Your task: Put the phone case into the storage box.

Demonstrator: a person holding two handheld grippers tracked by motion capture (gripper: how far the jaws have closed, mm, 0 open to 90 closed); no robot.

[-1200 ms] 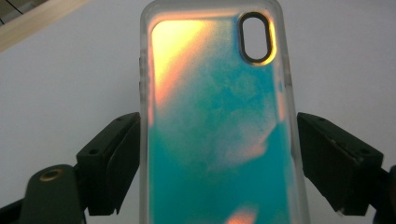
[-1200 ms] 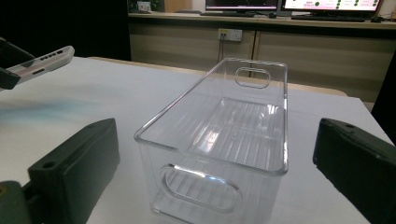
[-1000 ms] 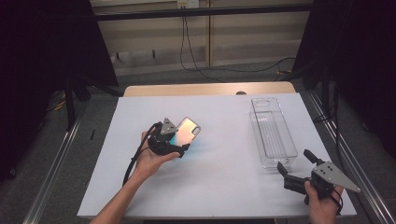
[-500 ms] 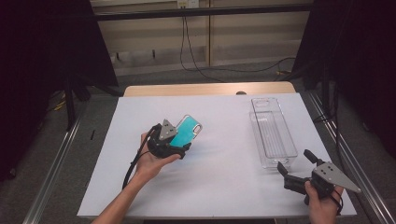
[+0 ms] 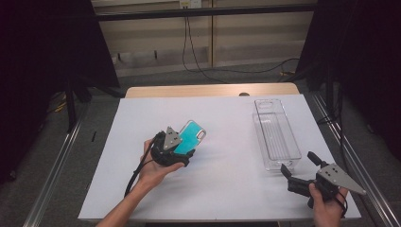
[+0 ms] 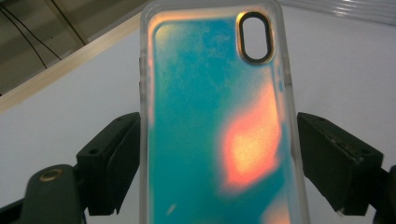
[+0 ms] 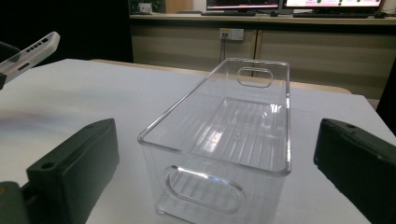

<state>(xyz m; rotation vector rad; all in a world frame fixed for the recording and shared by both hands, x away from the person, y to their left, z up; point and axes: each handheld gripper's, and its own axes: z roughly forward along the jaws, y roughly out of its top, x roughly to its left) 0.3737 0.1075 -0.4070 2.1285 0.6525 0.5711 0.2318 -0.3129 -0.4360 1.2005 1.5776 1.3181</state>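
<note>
A phone case point(image 5: 192, 136) with a teal, iridescent back and clear rim is held up over the left-middle of the white table; its camera hole points to the far right. My left gripper point(image 5: 182, 150) is shut on it. In the left gripper view the two black jaws press the case point(image 6: 215, 116) on its long edges, and an orange sheen lies on its lower right. My right gripper point(image 5: 299, 163) rests low at the front right, open, aimed at the near end of a clear plastic bin point(image 5: 276, 135). Between its jaws point(image 7: 217, 149) nothing is held; the empty bin point(image 7: 233, 126) stands just beyond them.
The white sheet point(image 5: 227, 189) covers the table, with a wooden edge point(image 5: 213, 90) at the back. Metal rails point(image 5: 352, 156) run along both sides. Cables hang from the back wall. In the right gripper view the case's end point(image 7: 28, 56) is at far left.
The case in my left gripper has tilted slightly: its face went from a pale peach sheen to teal. The right gripper has kept still.
</note>
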